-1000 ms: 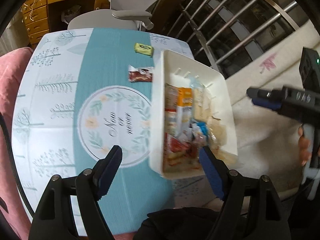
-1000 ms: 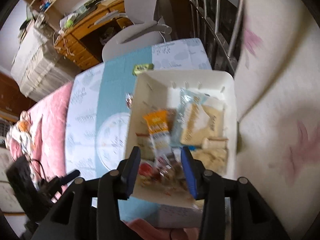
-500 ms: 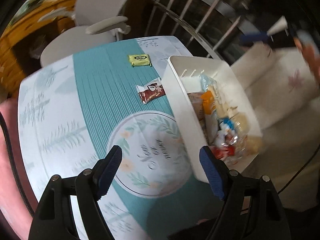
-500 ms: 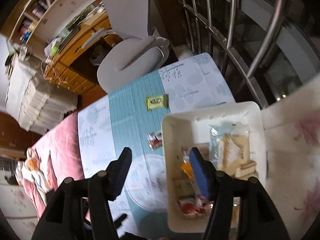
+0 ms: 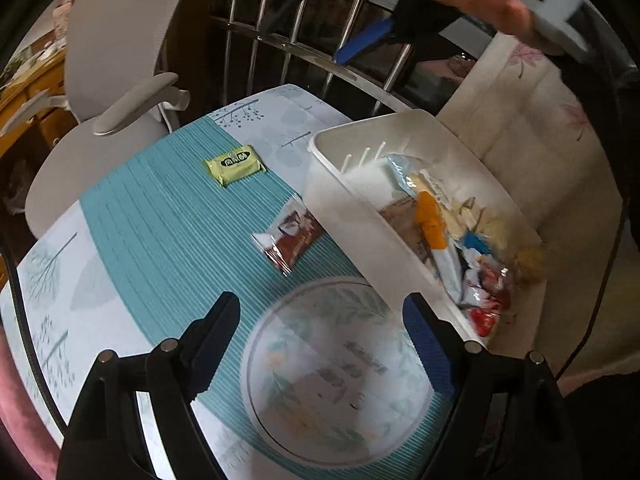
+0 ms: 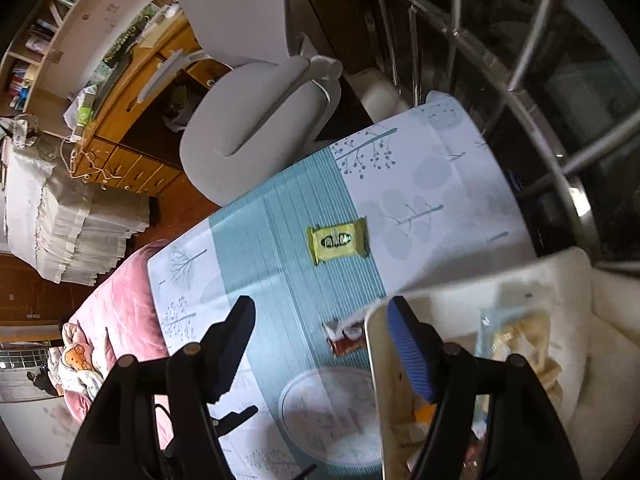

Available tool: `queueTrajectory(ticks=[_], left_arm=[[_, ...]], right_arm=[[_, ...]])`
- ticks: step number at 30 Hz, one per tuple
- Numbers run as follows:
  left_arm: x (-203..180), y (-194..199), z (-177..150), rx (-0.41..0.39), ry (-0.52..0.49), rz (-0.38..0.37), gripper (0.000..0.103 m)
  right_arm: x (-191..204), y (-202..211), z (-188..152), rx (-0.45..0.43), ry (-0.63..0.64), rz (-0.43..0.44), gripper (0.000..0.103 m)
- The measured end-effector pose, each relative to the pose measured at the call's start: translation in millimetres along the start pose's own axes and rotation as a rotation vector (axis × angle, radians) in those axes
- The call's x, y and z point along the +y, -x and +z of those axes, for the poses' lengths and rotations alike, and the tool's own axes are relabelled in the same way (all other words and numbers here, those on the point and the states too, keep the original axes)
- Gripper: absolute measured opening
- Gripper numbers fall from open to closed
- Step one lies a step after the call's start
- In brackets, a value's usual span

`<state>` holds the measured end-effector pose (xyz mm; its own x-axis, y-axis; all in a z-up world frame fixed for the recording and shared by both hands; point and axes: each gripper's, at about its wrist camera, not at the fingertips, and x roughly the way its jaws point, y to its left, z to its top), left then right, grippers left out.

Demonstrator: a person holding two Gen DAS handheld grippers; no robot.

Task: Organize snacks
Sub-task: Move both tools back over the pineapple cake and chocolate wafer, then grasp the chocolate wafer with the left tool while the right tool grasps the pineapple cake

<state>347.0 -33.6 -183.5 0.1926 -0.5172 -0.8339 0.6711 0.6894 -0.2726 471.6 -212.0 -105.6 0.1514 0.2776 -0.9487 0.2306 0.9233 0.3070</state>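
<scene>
A white bin (image 5: pixel 360 216) full of wrapped snacks sits at the table's right edge. Two packets lie loose on the teal tablecloth: a yellow-green one (image 5: pixel 235 164) farther off and a red-brown one (image 5: pixel 290 240) right beside the bin's wall. My left gripper (image 5: pixel 320 332) hovers over the round print, jaws opening with nothing between them. My right gripper (image 6: pixel 322 340) hangs above the red-brown packet (image 6: pixel 344 336) and the bin's corner (image 6: pixel 374 360), jaws also opening and empty. The yellow-green packet (image 6: pixel 338 240) lies beyond it. In the left wrist view the hand holding the right gripper (image 5: pixel 480 4) blurs past at the top.
A grey office chair (image 5: pixel 120 60) stands at the table's far side, with a metal railing (image 5: pixel 360 72) behind it. A cream cushion with a leaf print (image 5: pixel 540 160) lies right of the bin. A pink blanket (image 6: pixel 116 312) and a wooden desk (image 6: pixel 132 92) are on the left.
The right gripper left the space over the bin's snacks and moved over the table by the loose packets, its jaws spreading wider. The left gripper rolled and shifted, and its jaws widened slightly.
</scene>
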Motion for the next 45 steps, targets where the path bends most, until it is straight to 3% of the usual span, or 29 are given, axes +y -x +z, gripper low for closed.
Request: queueTrajectory(ticks=[5, 9, 15, 22, 32, 36, 45], left_arm=[[16.3, -30.4, 13.6, 0.035, -0.058, 0.061, 0.083], [17.9, -55.0, 19.4, 0.041, -0.178, 0.096, 0.083], [21.6, -83.2, 21.6, 0.05, -0.262, 0.085, 0.083], [10.8, -99.4, 23.2, -0.014, -0.375, 0.08, 0.083], [9.3, -125.2, 30.7, -0.009, -0.437, 0.092, 0.083], [10.0, -130.6, 30.2, 0.009, -0.44, 0.057, 0.069], [16.9, -138.8, 31.9, -0.005, -0.425, 0.03, 0.049]], right_arm=[[-2.2, -47.9, 26.3, 0.062, -0.016, -0.026, 0.068], [-3.7, -90.5, 41.8, 0.126, -0.028, -0.026, 0.068], [-5.5, -134.2, 51.3, 0.194, -0.022, -0.052, 0.068], [-10.0, -160.8, 53.2, 0.243, -0.052, -0.072, 0.068], [-2.3, -175.7, 53.0, 0.265, -0.015, -0.113, 0.068], [3.3, -180.1, 52.5, 0.27, 0.009, -0.153, 0.067], [4.9, -180.5, 54.5, 0.266, 0.018, -0.183, 0.06]])
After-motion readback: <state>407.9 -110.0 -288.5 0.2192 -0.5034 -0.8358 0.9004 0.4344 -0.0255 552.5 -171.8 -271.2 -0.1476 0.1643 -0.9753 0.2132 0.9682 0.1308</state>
